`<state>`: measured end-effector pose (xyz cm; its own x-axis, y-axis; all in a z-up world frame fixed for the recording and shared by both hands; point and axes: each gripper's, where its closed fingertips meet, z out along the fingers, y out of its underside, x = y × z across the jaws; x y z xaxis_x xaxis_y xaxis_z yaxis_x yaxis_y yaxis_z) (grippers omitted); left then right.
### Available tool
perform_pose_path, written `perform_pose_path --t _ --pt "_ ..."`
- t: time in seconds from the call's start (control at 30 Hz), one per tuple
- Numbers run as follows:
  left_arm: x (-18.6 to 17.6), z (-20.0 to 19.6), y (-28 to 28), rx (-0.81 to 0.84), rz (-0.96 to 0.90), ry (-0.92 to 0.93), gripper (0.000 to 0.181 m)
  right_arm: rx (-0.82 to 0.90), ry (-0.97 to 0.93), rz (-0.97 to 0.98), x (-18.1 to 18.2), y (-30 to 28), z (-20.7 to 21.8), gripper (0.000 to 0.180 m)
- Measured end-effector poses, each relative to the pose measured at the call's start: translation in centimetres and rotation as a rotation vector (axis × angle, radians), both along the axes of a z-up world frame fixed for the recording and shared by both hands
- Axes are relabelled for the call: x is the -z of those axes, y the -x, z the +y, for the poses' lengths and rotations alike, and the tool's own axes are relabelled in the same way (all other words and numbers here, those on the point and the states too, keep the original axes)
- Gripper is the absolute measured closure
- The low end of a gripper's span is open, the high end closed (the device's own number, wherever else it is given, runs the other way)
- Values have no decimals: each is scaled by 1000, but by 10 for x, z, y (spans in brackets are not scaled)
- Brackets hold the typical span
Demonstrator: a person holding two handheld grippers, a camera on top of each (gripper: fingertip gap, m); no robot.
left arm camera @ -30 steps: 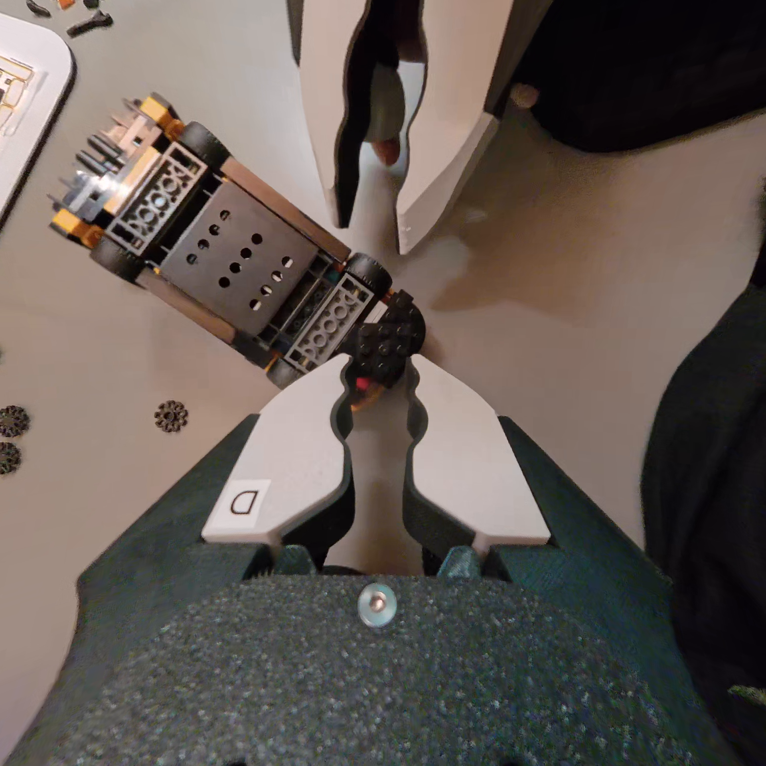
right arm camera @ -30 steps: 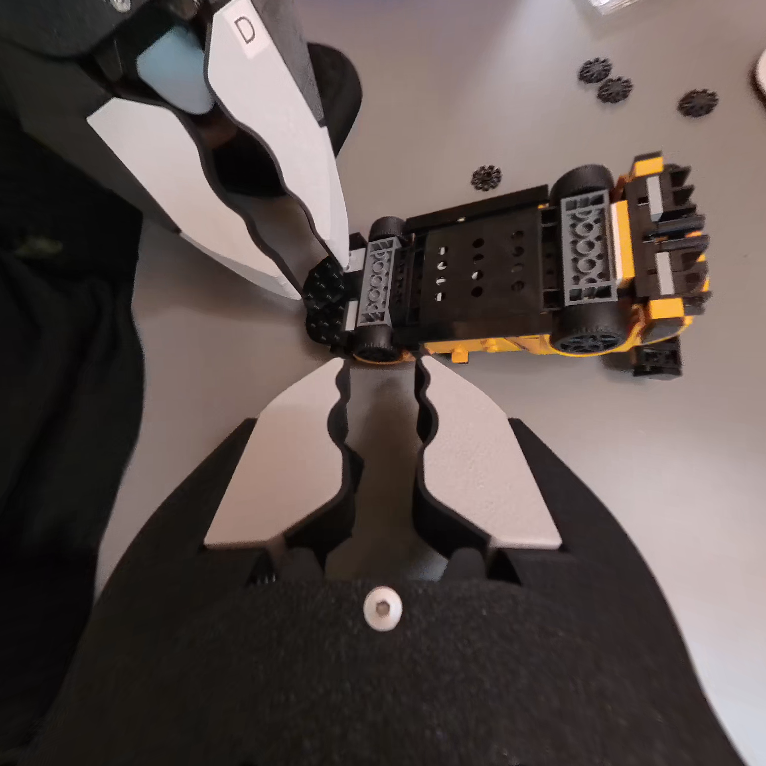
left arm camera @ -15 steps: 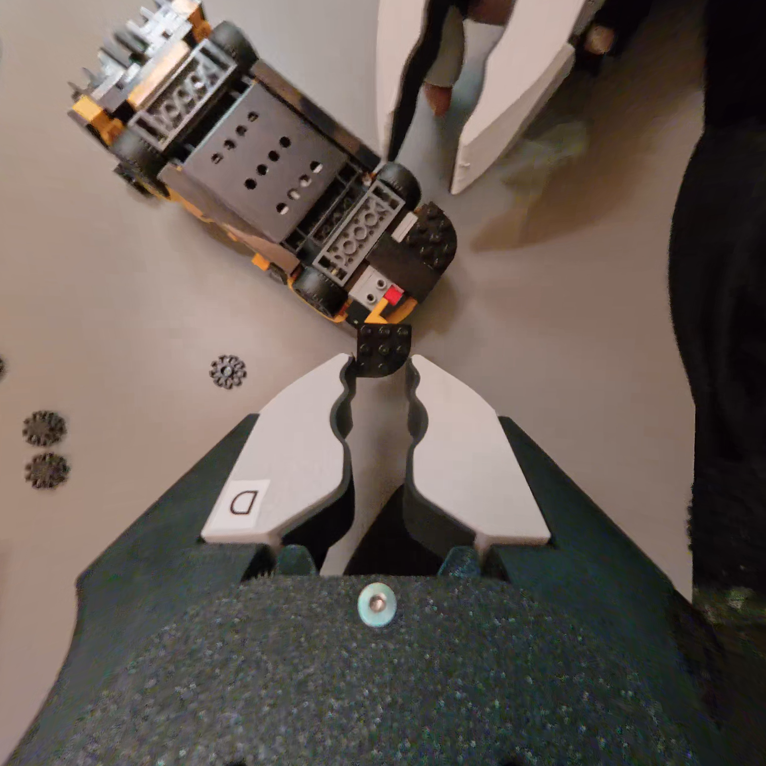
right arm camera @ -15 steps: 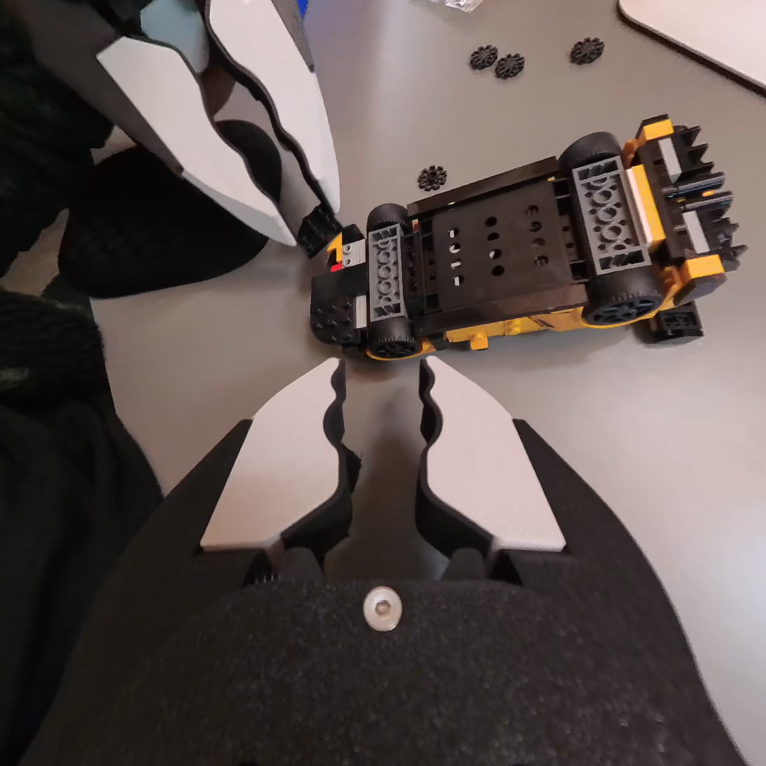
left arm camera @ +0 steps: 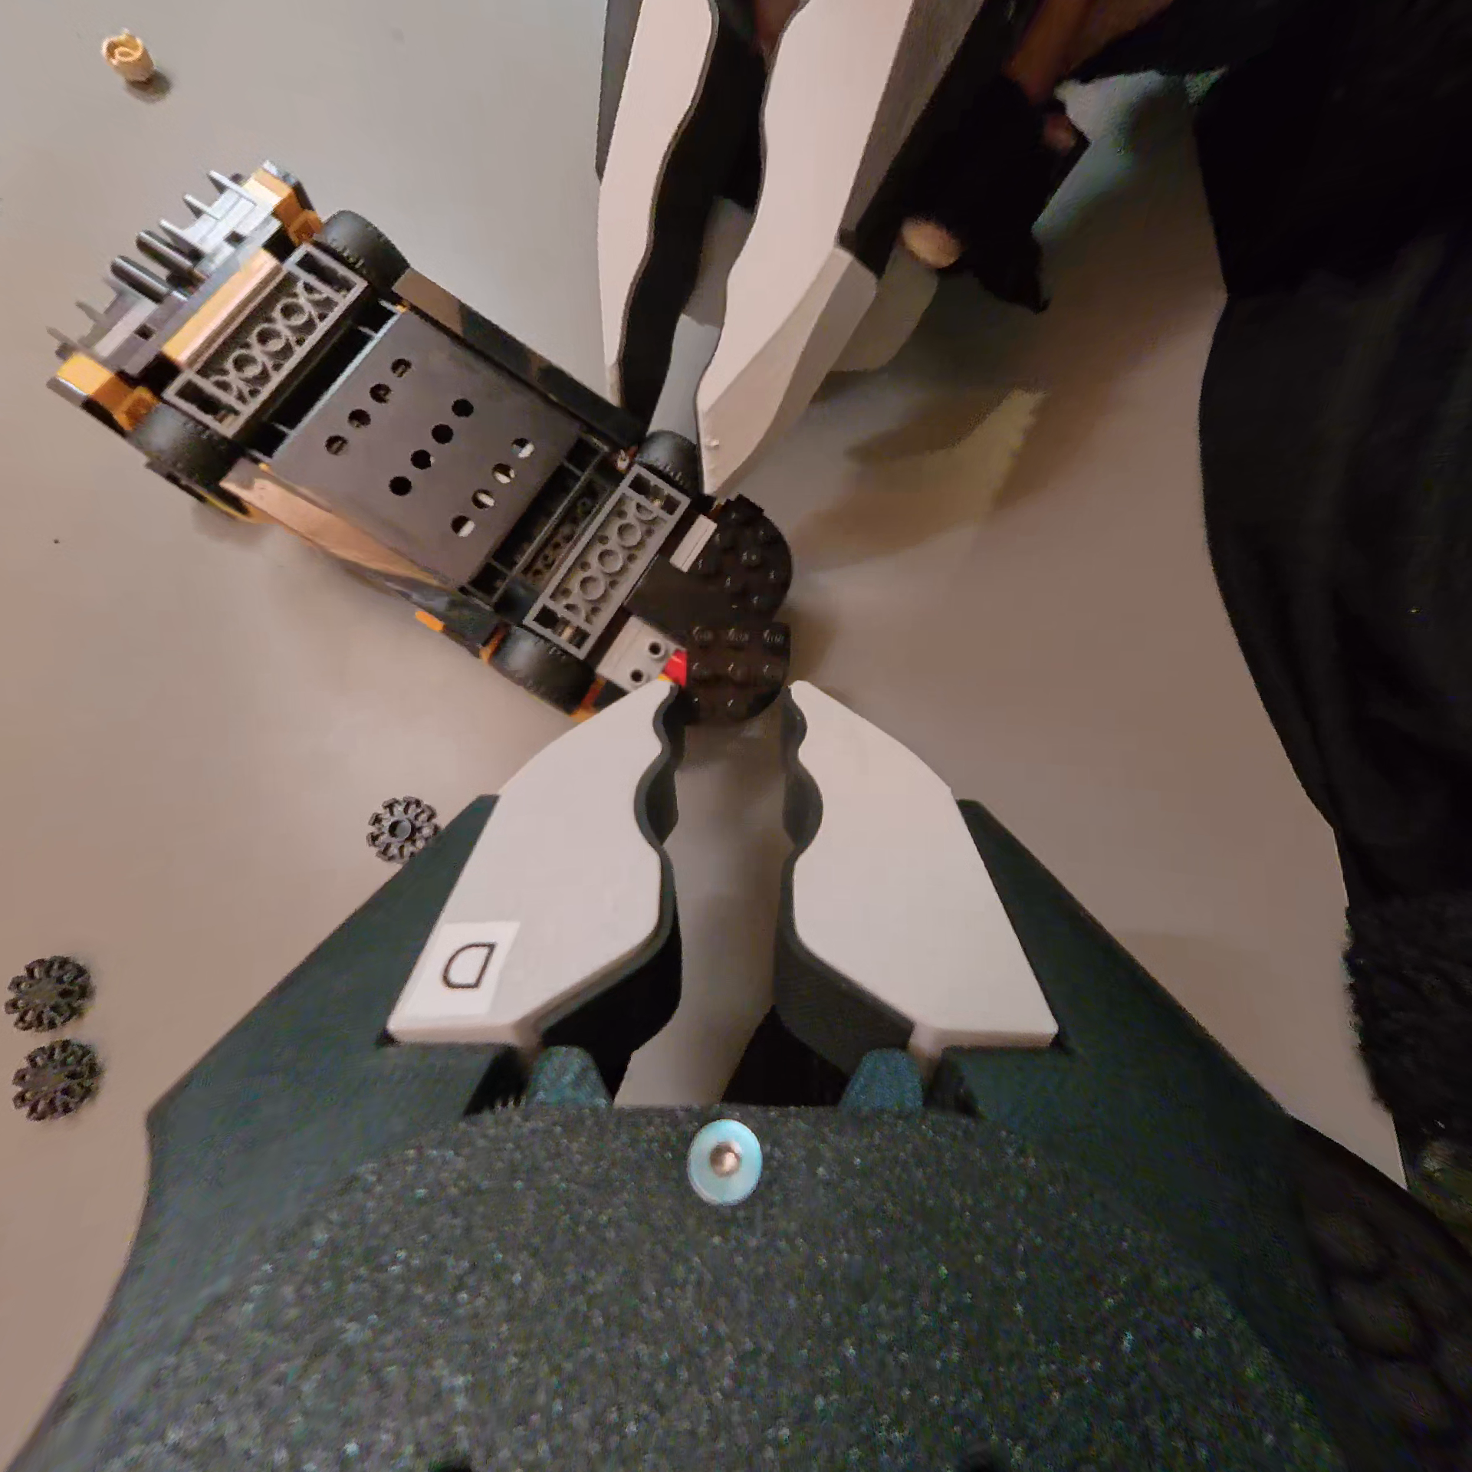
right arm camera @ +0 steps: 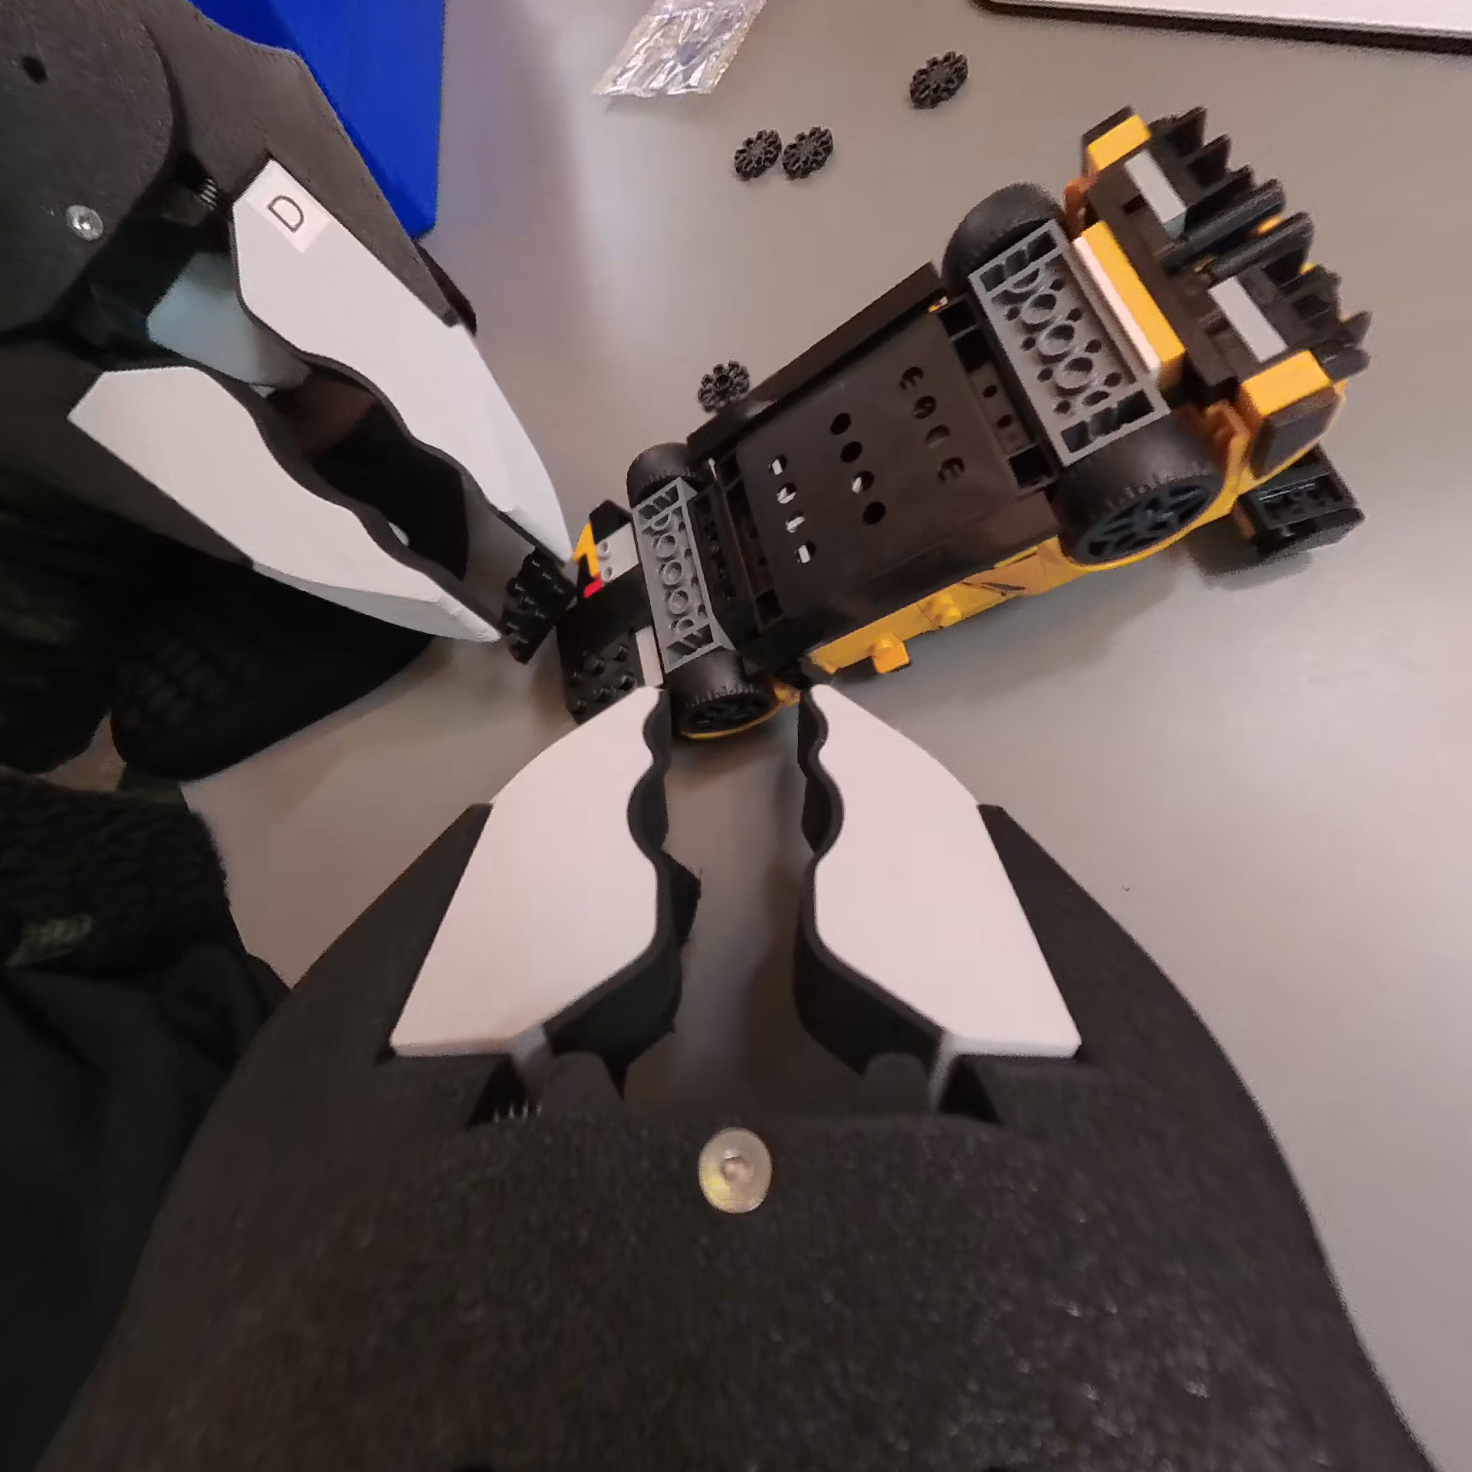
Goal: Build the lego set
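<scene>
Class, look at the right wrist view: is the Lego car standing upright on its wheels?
No: the Lego car lies upside down on the grey table, its black perforated underside and grey axle plates facing up.

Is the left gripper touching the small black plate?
Touching. The left wrist view shows the left gripper pinching the small black plate between its fingertips.

Your left wrist view looks steeply down, close over the table (left arm camera: 996, 637), facing your right wrist view; both share the upturned car (left arm camera: 414, 446) (right arm camera: 956, 478) and each other's fingers.
</scene>
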<state>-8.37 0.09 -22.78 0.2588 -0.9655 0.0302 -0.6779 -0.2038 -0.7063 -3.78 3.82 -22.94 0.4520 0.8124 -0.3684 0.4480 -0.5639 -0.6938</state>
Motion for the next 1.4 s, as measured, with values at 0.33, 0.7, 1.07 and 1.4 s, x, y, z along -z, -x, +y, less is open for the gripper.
perform_pose_path --t 0.33,0.7,1.07,1.4 --pt "-4 3 8 -31 -44 -21 159 14 -68 -14 -5 -20 18 178" --pt "0 4 3 -35 -46 -26 159 -35 8 -7 -3 -15 27 149" --pt "-7 3 -4 -17 -14 -97 159 -73 48 53 -2 -11 24 161" --pt "-4 23 -14 40 158 -188 159 -63 63 71 -3 -16 27 165"
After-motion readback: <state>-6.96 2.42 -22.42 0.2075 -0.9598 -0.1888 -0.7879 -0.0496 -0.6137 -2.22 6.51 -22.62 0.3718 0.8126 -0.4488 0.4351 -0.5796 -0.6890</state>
